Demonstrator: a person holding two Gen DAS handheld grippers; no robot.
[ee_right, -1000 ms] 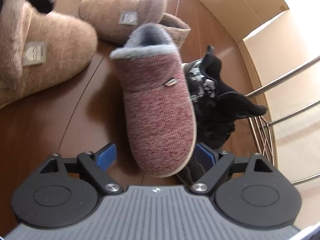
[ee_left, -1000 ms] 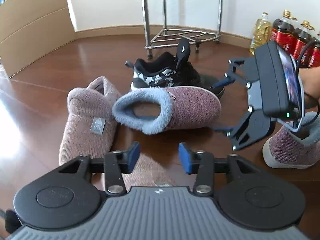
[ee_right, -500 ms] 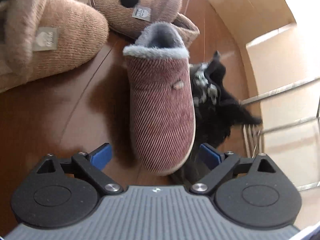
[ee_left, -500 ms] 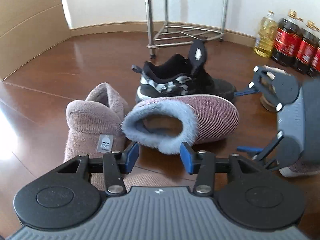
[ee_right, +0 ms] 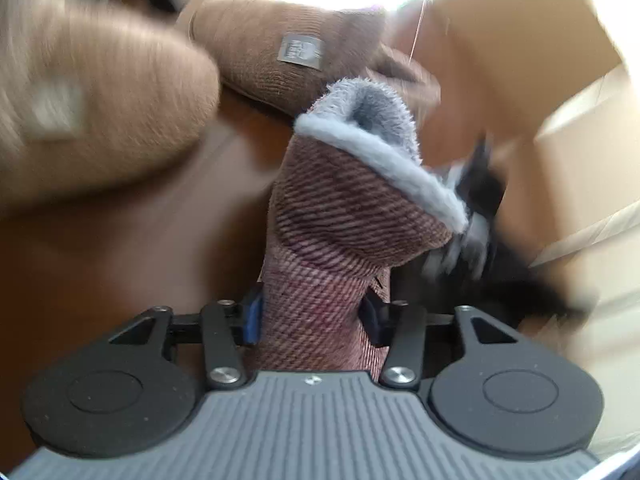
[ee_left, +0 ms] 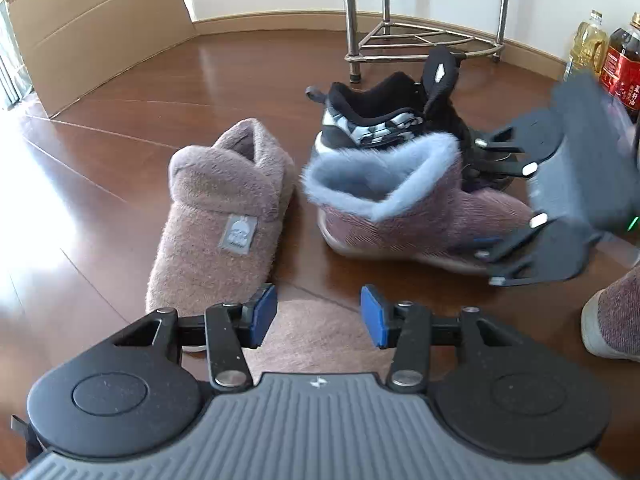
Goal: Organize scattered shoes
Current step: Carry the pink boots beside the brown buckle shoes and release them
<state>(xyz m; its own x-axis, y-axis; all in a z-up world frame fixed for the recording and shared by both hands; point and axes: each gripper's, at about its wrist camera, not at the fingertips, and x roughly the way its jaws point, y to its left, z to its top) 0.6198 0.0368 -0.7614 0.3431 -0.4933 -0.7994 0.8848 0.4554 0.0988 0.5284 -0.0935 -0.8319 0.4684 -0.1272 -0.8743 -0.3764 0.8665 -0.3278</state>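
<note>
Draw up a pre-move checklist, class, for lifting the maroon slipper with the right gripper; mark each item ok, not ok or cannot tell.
1. Right gripper closing on the maroon slipper, toe between the pads: ok.
2. Grip firm enough to lift: cannot tell.
3. Slipper free of the black sneaker behind it: cannot tell.
4. Left gripper holds nothing: ok.
5. Fuzzy pink slipper lies apart from the maroon one: ok.

Count on floor [ee_left: 248,80]: two fuzzy brown slippers, one [ee_left: 218,224] lying flat, the second [ee_right: 100,120] large and blurred in the right wrist view. Two maroon knit slippers: one with blue fleece lining [ee_left: 400,200], one at right edge [ee_left: 616,312]. One black sneaker [ee_left: 384,116]. Two bottles seen: yellow oil [ee_left: 588,44], dark with red label [ee_left: 624,68]. One metal rack [ee_left: 424,36]. One cardboard sheet [ee_left: 100,28].
</note>
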